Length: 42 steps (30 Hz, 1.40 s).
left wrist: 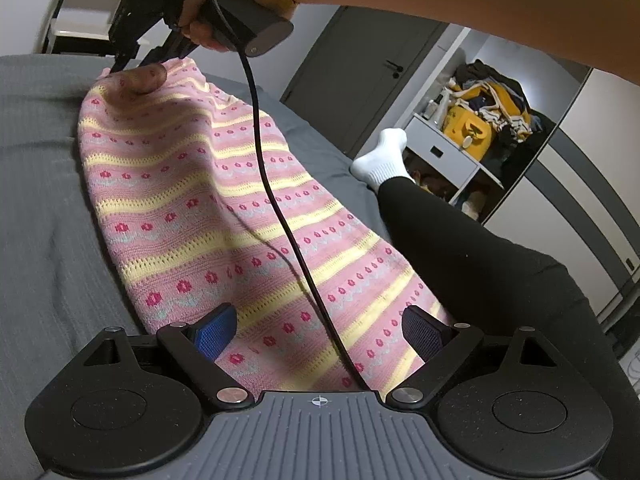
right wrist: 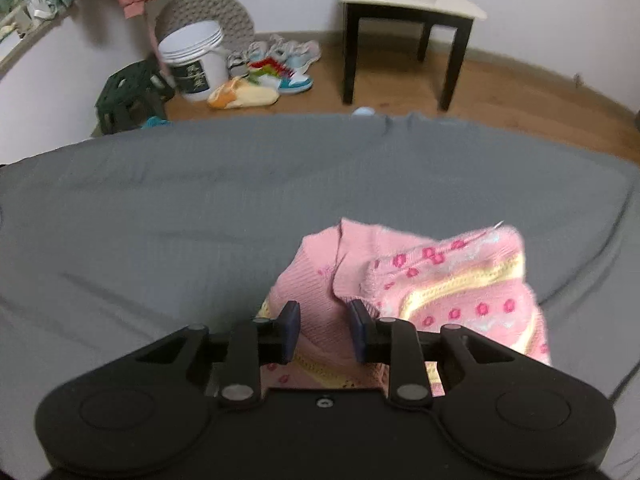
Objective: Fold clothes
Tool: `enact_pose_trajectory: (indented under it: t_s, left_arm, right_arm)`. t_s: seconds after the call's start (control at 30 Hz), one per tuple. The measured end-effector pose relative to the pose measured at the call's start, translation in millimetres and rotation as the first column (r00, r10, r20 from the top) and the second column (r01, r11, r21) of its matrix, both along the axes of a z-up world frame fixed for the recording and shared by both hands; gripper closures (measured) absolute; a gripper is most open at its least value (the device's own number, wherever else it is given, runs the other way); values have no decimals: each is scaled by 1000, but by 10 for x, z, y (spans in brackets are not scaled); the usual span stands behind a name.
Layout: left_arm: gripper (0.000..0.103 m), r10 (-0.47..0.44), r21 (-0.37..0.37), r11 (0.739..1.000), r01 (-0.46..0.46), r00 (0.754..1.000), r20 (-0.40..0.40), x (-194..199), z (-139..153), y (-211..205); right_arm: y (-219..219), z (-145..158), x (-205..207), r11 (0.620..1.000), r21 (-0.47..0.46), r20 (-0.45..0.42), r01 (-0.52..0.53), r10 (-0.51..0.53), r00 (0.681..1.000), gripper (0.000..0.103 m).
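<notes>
My right gripper (right wrist: pixel 323 330) had its blue pads (right wrist: pixel 291 331) closed partway onto a bunch of the pink knitted garment with yellow stripes and red flowers (left wrist: pixel 224 216); fabric filled the gap, so I judged it pinched there, lifting that end so the cloth would hang straight for a fold. In the left wrist view, that gripper (left wrist: pixel 132 58) sat at the far corner of the garment, a bare finger (left wrist: pixel 148 78) of the hand pressing on the cloth beside it. My left gripper (left wrist: pixel 320 332) stood wide open over the near end, pads well apart and holding nothing, though hovering just above the knit.

The garment stretched lengthwise across the grey ribbed bedsheet (right wrist: pixel 200 208), between the two grippers. The right gripper's black cable (left wrist: pixel 276 208) trailed down across the cloth and could snag in a fold. A leg in black trousers (left wrist: pixel 460 248) with a white sock (left wrist: pixel 380 160) lay just beside the garment's right edge, crowding that side. Beyond the bed were a dark-legged chair with a cream seat (right wrist: pixel 404 4), a white bucket (right wrist: pixel 196 64) and shoes (right wrist: pixel 276 64), well clear.
</notes>
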<state>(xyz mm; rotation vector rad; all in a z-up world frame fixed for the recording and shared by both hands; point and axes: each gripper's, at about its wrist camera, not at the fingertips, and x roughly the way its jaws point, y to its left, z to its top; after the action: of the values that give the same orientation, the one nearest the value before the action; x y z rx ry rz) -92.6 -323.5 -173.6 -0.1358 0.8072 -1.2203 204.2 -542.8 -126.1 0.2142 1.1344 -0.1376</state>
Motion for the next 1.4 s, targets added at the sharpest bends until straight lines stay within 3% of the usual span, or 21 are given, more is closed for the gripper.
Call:
enact_pose_trajectory:
  t_s: [0.13, 0.17, 0.3, 0.63, 0.8, 0.93, 1.03, 1.17, 1.2, 1.3, 1.4]
  left_arm:
    - [13, -3, 3, 1000, 3, 1000, 6, -5, 2, -7]
    - [13, -4, 4, 1000, 4, 1000, 8, -6, 3, -8]
    - [13, -7, 6, 1000, 7, 1000, 14, -11, 5, -15]
    - [13, -10, 7, 1000, 10, 1000, 15, -16, 4, -40]
    - [13, -12, 6, 1000, 12, 1000, 10, -5, 5, -38]
    - [13, -9, 9, 1000, 9, 1000, 1, 12, 4, -33]
    - [13, -7, 14, 1000, 6, 1000, 3, 4, 7, -38]
    - [13, -10, 16, 1000, 10, 1000, 9, 0, 6, -41]
    - [13, -10, 15, 1000, 10, 1000, 10, -1, 3, -38]
    - [13, -13, 17, 1000, 12, 1000, 17, -10, 0, -35]
    - [13, -12, 19, 1000, 12, 1000, 17, -6, 9, -34]
  right_arm:
    - [-79, -113, 125, 999, 50, 15, 10, -10, 1000, 80]
    - [-90, -87, 145, 998, 61, 28, 17, -19, 999, 100]
    - [-99, 38, 266, 995, 99, 83, 12, -20, 996, 99]
    - [197, 31, 786, 987, 146, 87, -60, 48, 995, 100]
    - [323, 232, 716, 987, 10, 80, -160, 159, 984, 84]
    - [301, 314, 615, 955, -128, -67, -269, 263, 963, 80]
    - [273, 201, 583, 947, -130, -156, -293, 273, 949, 78]
    - [235, -19, 538, 966, -90, -146, -241, 226, 963, 77]
    - [231, -85, 528, 972, -81, -141, -222, 209, 968, 82]
    - [219, -67, 499, 984, -76, -35, -162, 159, 987, 97]
    - [170, 44, 476, 992, -66, 79, -109, 114, 990, 99]
